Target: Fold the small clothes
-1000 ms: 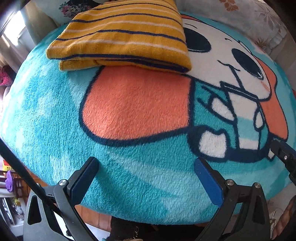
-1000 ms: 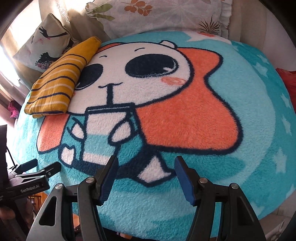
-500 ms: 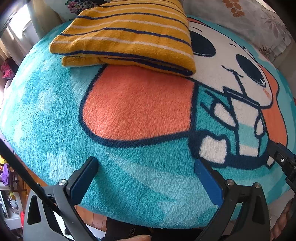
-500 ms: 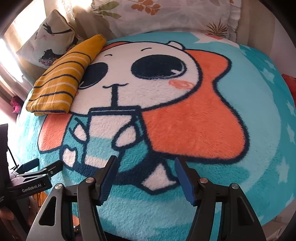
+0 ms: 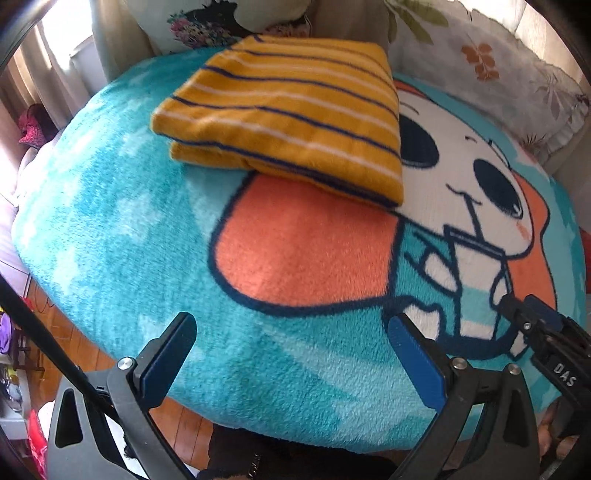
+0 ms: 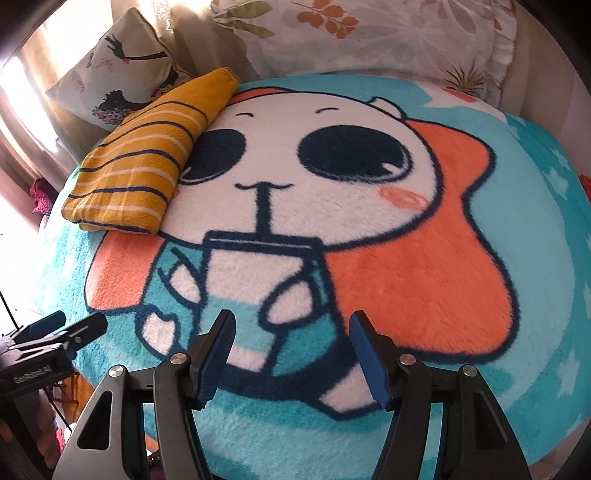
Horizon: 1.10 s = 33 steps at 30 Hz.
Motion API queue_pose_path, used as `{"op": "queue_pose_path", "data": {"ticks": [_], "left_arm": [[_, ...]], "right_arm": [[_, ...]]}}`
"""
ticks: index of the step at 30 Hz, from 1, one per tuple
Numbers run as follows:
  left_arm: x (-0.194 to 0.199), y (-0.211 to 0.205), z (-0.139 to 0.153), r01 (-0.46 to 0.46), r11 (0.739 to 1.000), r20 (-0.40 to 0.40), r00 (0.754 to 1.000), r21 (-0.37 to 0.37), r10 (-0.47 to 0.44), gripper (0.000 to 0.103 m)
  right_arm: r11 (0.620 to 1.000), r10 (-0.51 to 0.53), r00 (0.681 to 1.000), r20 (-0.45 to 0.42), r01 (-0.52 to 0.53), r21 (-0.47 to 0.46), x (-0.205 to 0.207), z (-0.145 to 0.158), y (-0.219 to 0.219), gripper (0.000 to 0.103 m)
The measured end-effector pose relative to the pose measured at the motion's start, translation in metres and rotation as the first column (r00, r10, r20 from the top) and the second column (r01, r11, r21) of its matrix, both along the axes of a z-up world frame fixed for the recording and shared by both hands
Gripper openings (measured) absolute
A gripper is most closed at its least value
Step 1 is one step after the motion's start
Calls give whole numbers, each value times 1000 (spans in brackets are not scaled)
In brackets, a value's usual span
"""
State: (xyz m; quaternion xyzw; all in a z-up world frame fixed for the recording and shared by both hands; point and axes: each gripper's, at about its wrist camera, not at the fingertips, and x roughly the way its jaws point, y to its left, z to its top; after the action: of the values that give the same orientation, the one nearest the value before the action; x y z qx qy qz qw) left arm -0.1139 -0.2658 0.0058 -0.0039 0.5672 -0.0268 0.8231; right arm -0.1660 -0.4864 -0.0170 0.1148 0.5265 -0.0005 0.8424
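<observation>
A folded yellow garment with navy and white stripes (image 5: 288, 122) lies at the far left of the teal cartoon blanket (image 5: 122, 229). It also shows in the right wrist view (image 6: 147, 162). My left gripper (image 5: 291, 350) is open and empty, held over the blanket's near edge, well short of the garment. My right gripper (image 6: 290, 347) is open and empty over the blanket's front middle. Each gripper's tips show in the other's view: the right one (image 5: 528, 317), the left one (image 6: 62, 326).
Floral pillows (image 6: 369, 33) and a printed cushion (image 6: 122, 70) stand behind the blanket. Wooden floor (image 5: 66, 336) and clutter lie beyond its left edge. A red item (image 6: 585, 184) sits at the far right.
Both grippers have drawn back and up from the blanket, so the folded garment sits farther off in both views. Both stay open and empty.
</observation>
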Motion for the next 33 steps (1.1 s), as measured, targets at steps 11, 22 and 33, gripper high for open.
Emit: {"op": "queue_pose_path", "data": {"ticks": [11,22,33], "left_arm": [[10,24,21,7,1000,48,999,-12,-7,103],[46,69,23,23,1000,51,998,-8,-23,103],[72,99,18,81,997,41,996,-21,-80,103]], "right_arm": [[1000,21,999,40,-20,-18,25,16,33,71],[1000,-13,999,46,14,-24,58,23,78,72],[997,-60,997,40,62,-42,77,24,113,72]]}}
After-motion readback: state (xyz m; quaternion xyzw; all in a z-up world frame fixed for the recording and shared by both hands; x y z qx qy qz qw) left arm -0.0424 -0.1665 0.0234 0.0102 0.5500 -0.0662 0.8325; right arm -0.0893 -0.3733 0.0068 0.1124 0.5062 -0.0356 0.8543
